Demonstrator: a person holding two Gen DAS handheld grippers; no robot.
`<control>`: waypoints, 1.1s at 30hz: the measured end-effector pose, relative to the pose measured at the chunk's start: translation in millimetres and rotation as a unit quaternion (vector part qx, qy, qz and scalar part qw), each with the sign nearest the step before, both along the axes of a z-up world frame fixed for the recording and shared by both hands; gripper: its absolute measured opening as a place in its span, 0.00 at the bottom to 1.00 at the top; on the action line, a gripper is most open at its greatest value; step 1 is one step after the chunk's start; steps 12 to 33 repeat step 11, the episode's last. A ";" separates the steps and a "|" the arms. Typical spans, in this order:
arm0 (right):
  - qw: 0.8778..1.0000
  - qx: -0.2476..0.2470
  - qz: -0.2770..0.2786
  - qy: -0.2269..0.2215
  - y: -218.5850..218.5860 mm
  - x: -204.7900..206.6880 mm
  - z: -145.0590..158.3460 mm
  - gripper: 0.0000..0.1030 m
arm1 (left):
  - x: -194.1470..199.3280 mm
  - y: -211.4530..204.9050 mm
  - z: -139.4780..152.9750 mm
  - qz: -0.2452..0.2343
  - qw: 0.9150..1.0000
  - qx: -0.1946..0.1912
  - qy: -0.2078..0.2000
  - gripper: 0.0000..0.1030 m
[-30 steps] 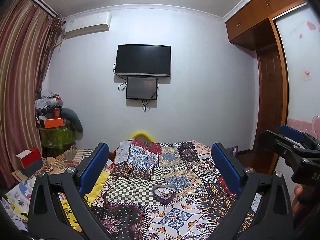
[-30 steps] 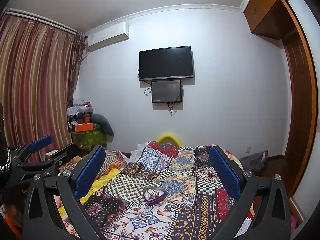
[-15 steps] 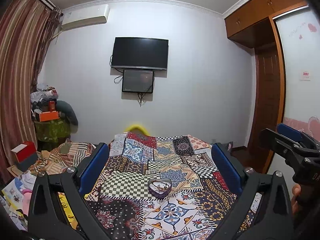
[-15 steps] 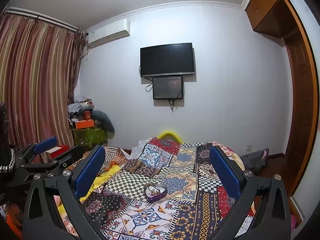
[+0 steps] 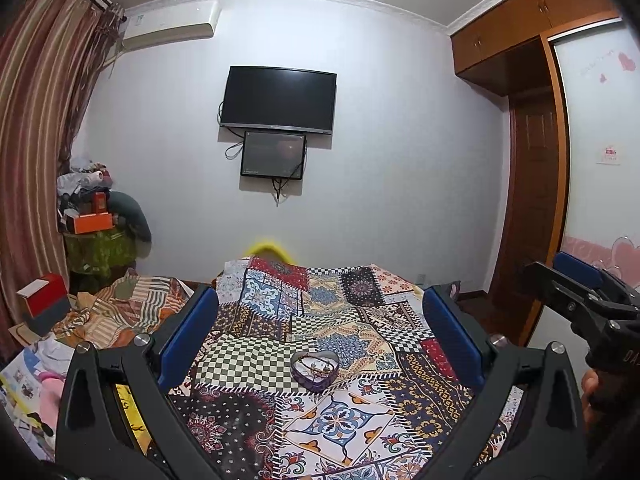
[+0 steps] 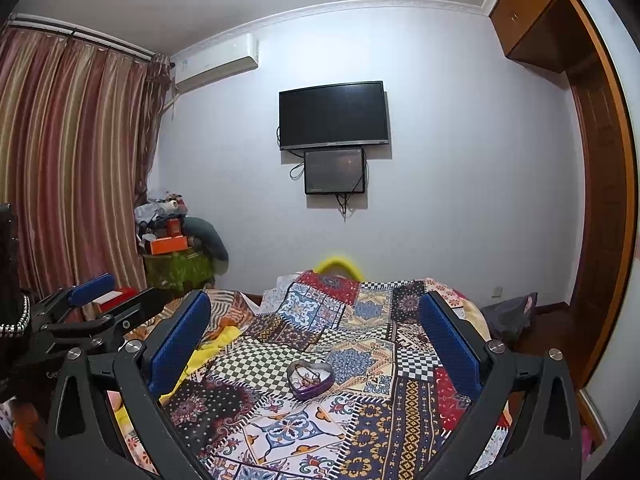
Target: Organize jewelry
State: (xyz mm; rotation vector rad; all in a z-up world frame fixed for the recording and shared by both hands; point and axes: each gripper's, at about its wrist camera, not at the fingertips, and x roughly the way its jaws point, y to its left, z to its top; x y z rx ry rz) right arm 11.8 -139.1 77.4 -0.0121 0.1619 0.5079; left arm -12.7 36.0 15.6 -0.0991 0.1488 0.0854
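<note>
A purple heart-shaped box (image 5: 315, 371) with jewelry inside sits on the patchwork bedspread (image 5: 340, 432); the right wrist view shows the same box (image 6: 310, 379). My left gripper (image 5: 320, 332) is held above the bed, open, nothing between its blue pads, with the box ahead and below. My right gripper (image 6: 316, 332) is likewise open and empty, the box ahead of it. The right gripper also shows at the right edge of the left wrist view, and the left gripper at the left edge of the right wrist view.
A striped blanket (image 5: 120, 312) and papers (image 5: 28, 376) lie left of the bed. A cluttered stand (image 5: 96, 240) stands by the curtain (image 5: 32, 152). A TV (image 5: 278, 100) hangs on the far wall. A wooden door (image 5: 528, 208) is at right.
Both grippers have tilted down a little and drawn nearer the bed; the heart box sits slightly lower and closer in both views. The jaws stay open.
</note>
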 end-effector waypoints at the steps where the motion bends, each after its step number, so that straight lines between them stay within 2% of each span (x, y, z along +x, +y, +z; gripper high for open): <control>1: 1.000 0.001 0.000 0.000 -0.4 0.6 -0.3 1.00 | 0.2 0.2 -0.4 0.000 1.000 0.000 0.001 1.00; 33: 1.000 0.000 0.002 0.009 -0.4 6.4 -5.4 1.00 | 5.0 -2.4 -3.8 0.002 1.000 0.002 0.004 1.00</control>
